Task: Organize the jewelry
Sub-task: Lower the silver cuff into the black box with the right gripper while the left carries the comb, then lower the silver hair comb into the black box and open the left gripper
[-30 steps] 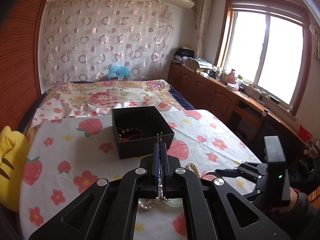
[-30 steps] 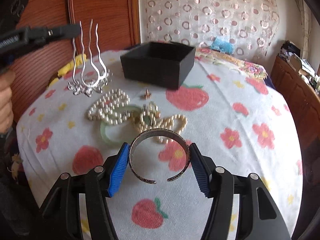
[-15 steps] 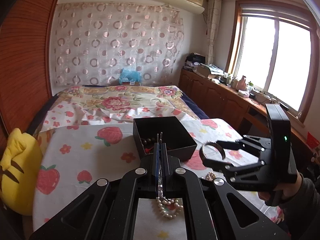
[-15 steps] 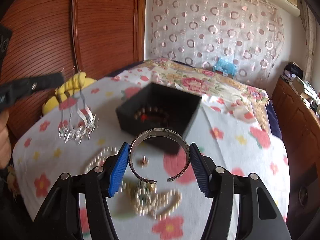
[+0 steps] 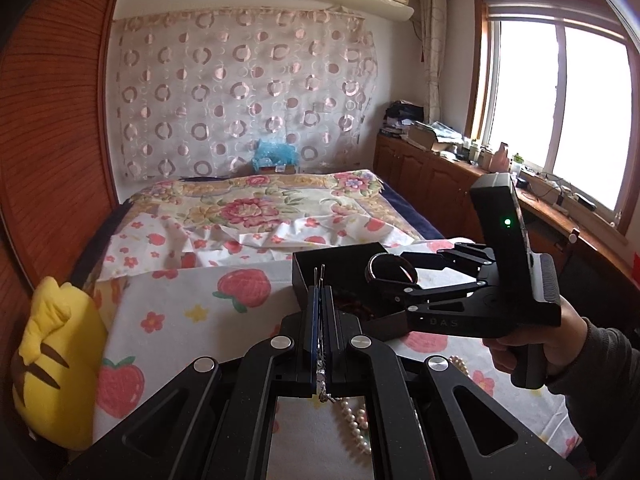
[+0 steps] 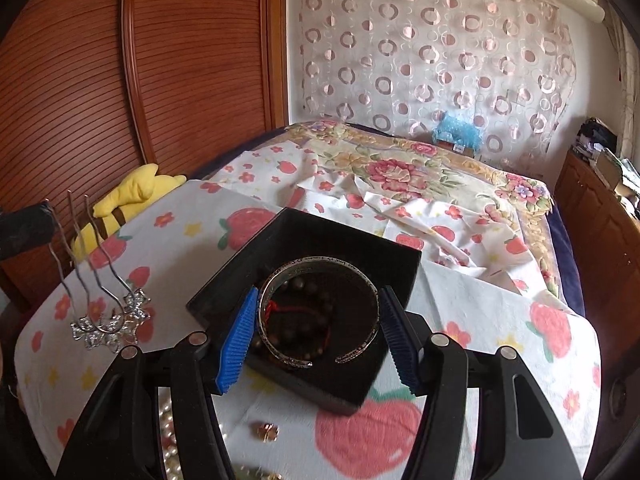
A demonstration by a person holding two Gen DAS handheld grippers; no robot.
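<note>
Hovering now over black box (image 6: 304,280), up from table a second ago: right gripper (image 6: 318,324) pinching silver cuff (image 6: 320,312); release looks next. Left gripper (image 5: 322,320) pressed on hairpin (image 6: 104,308), waiting beside box.

Seen from the right wrist: open jewelry box (image 6: 320,256) at the middle of the strawberry-print cloth (image 6: 500,332), beaded bracelet (image 6: 316,320) inside it. Held directly above the box opening between the right gripper (image 6: 318,326) pads — a cuff bangle (image 6: 320,308). Left of the box, raised off the cloth, a hairpin (image 6: 108,304) hanging from the left gripper (image 6: 24,228). In front of the box, on the cloth, a small earring (image 6: 266,432) and a pearl strand (image 6: 170,440) — plush toy (image 6: 128,196) behind-left, bed (image 6: 400,168) behind.
</note>
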